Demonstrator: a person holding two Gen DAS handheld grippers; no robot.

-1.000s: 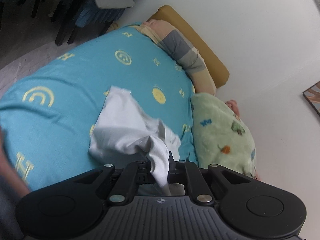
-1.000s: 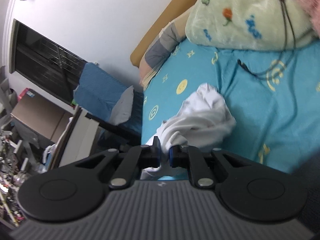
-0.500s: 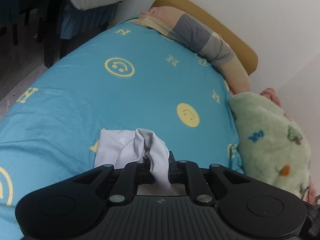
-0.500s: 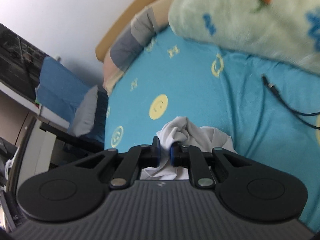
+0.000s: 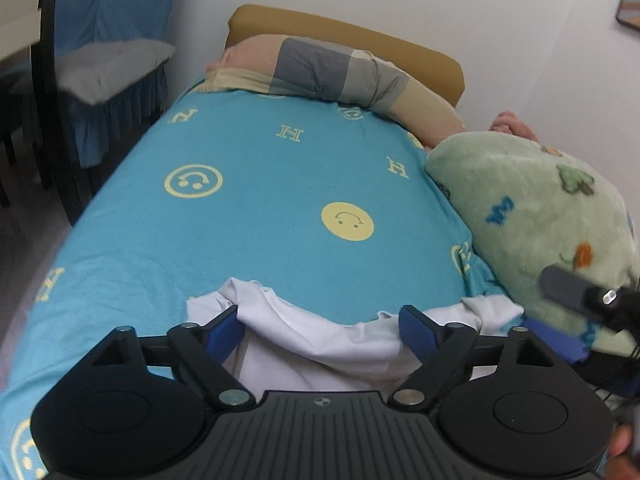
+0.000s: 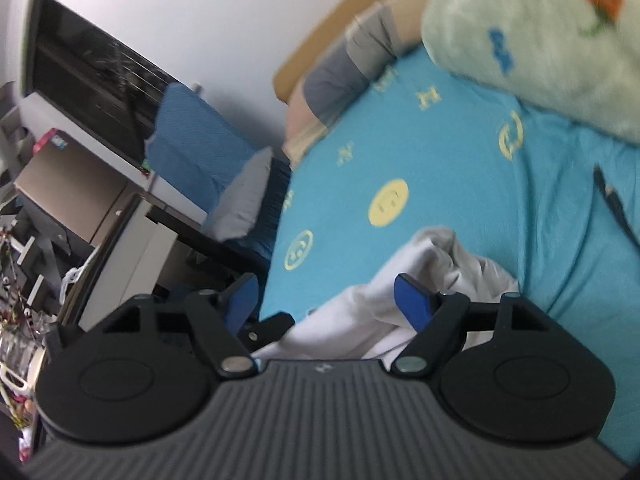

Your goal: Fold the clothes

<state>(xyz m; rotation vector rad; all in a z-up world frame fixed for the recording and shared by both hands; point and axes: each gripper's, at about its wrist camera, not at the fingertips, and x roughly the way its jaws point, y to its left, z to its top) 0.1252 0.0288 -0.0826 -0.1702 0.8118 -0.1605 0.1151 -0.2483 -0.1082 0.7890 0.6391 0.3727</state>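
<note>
A crumpled white garment (image 5: 320, 344) lies on the turquoise bed sheet (image 5: 256, 216), spread wide along its near part. My left gripper (image 5: 320, 320) sits low over the garment, its jaws opening. The cloth lies loose between the blue pads (image 5: 224, 332) and is not pressed by them. In the right wrist view the garment (image 6: 424, 264) bunches up in front of my right gripper (image 6: 326, 292), whose jaws are also opening, with cloth between the pads but not pinched. The right gripper (image 5: 560, 316) shows at the left view's right edge, close beside the garment's right end.
A green fleece blanket (image 5: 536, 216) is heaped on the right of the bed. A striped pillow (image 5: 332, 72) lies against the ochre headboard (image 5: 348, 28). A black cable (image 6: 616, 208) rests on the sheet. A blue-covered chair (image 5: 108, 60) stands left of the bed, beside cluttered furniture (image 6: 60, 208).
Both grippers were shut on the white garment and carrying it. They have come down to the bed and opened, and the garment now rests on the sheet.
</note>
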